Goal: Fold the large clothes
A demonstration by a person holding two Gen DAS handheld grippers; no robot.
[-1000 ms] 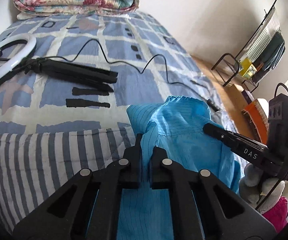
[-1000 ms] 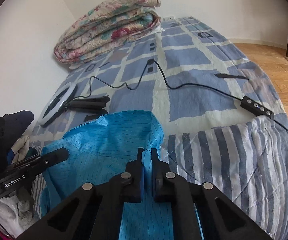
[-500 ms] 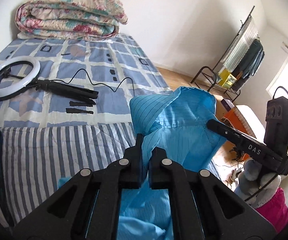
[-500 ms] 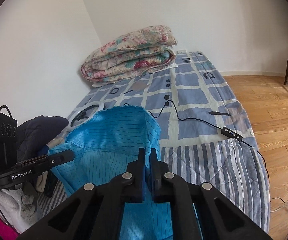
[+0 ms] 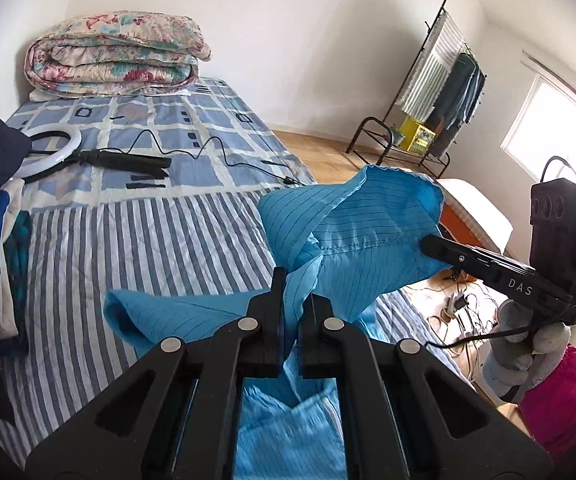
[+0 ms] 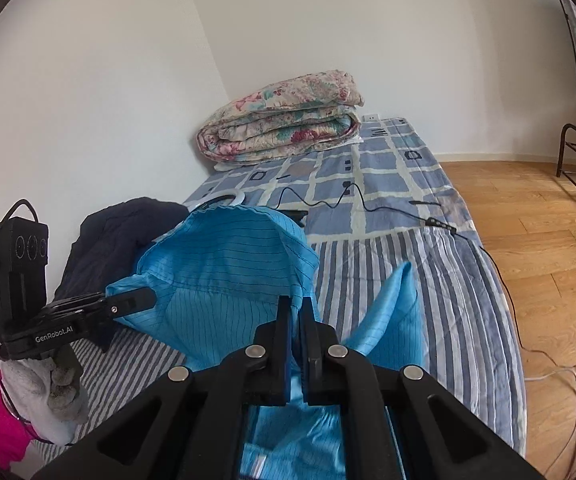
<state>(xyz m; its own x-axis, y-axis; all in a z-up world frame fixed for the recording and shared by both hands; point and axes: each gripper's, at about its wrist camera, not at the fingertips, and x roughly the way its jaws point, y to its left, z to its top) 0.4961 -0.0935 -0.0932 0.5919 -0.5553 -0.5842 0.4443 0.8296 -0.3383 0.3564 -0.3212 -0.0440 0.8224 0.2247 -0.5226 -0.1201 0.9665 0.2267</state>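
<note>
Left gripper point(image 5: 292, 292): fingers pressed together on a fold of the blue garment point(image 5: 351, 220), pinching its edge.
Right gripper point(image 6: 295, 316): fingers likewise clamped on the same cloth, near the collar seam.
Blue garment: held up between the two grippers above the bed point(image 6: 387, 248), its collar standing open, a loose flap hanging down toward the striped sheet point(image 5: 128, 240).
Hands: a gloved hand point(image 6: 48, 392) grips each handle; pink sleeve at the wrist.
Bed: ring light point(image 5: 52, 152) and its cable lie on the checked cover; rolled floral quilt point(image 6: 284, 116) at the far end; dark clothes point(image 6: 116, 232) heaped at one side.
Room: clothes rack point(image 5: 443, 92) by the wall, wooden floor.
</note>
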